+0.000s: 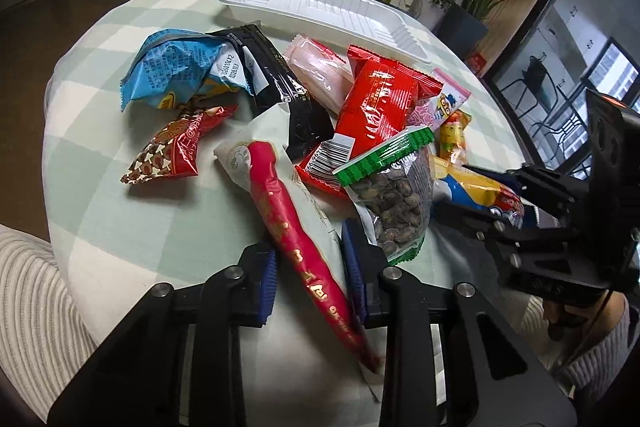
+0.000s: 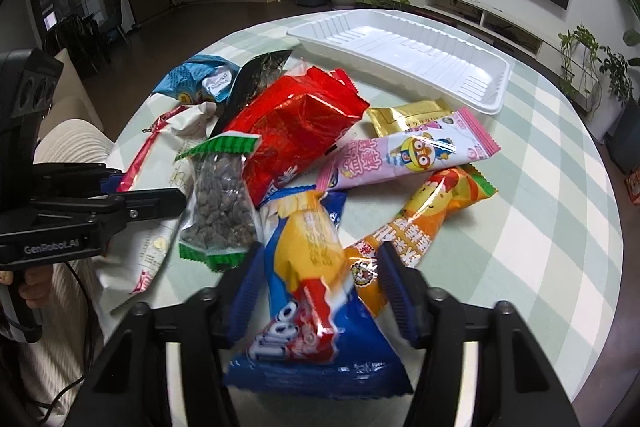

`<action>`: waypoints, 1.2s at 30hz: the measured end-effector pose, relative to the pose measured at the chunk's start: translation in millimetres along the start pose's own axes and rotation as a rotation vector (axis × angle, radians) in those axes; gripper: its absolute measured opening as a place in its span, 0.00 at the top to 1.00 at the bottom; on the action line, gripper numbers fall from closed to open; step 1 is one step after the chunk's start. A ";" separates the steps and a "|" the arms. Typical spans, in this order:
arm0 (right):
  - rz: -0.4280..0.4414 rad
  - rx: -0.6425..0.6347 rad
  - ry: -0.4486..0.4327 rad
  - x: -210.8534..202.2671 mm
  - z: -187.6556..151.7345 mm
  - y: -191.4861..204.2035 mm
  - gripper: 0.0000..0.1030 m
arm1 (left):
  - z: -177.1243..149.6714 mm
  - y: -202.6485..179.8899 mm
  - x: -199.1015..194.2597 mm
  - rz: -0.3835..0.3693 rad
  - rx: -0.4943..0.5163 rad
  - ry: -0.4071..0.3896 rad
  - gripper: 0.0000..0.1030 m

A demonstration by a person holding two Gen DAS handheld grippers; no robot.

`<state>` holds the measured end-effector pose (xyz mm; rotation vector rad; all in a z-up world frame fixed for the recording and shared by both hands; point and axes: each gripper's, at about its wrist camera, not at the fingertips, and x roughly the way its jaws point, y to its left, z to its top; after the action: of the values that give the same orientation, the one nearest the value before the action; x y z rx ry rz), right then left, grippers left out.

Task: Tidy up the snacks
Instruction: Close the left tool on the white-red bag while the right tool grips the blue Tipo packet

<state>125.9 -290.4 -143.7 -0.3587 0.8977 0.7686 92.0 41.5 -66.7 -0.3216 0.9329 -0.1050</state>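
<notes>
Left wrist view, snack pile before white plastic tray (image 1: 320, 3).
Left gripper (image 1: 310, 277) straddling long red-and-white packet (image 1: 288, 211), pads not visibly pressing; right gripper (image 2: 316, 291) around blue-and-yellow Tipo bag (image 2: 316, 307), contact unclear; melon-seed pouch (image 2: 220, 203) between both; tray beyond pile.

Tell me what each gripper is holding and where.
Left gripper straddles the long red packet at its near half, right gripper the blue Tipo packet mid-length; firm grip cannot be told.
</notes>
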 end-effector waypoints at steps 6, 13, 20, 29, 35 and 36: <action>0.076 0.046 0.019 5.3 -3.0 -5.6 0.69 | 1.5 6.5 -0.6 -0.041 -0.010 0.015 0.80; 0.227 0.251 -0.011 -3.5 -13.6 -34.6 0.70 | 1.2 20.8 -3.5 -0.131 -0.057 0.036 0.86; 0.431 0.467 -0.055 -9.3 -31.8 -56.8 0.70 | -2.0 36.7 -9.8 -0.213 -0.114 0.056 0.87; 0.622 0.650 -0.102 -15.2 -43.5 -61.3 0.70 | 0.9 52.2 -22.8 -0.305 -0.170 0.058 0.89; 0.590 0.637 -0.098 -17.0 -45.9 -58.4 0.68 | 0.8 28.4 -22.7 -0.209 -0.035 0.056 0.88; 0.586 0.635 -0.095 -16.3 -45.7 -57.0 0.68 | 0.8 23.2 -21.1 -0.191 -0.011 0.058 0.87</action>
<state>135.4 -363.1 -159.2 0.5199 1.1164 0.9694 79.0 68.5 -57.3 -0.4193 0.9585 -0.2860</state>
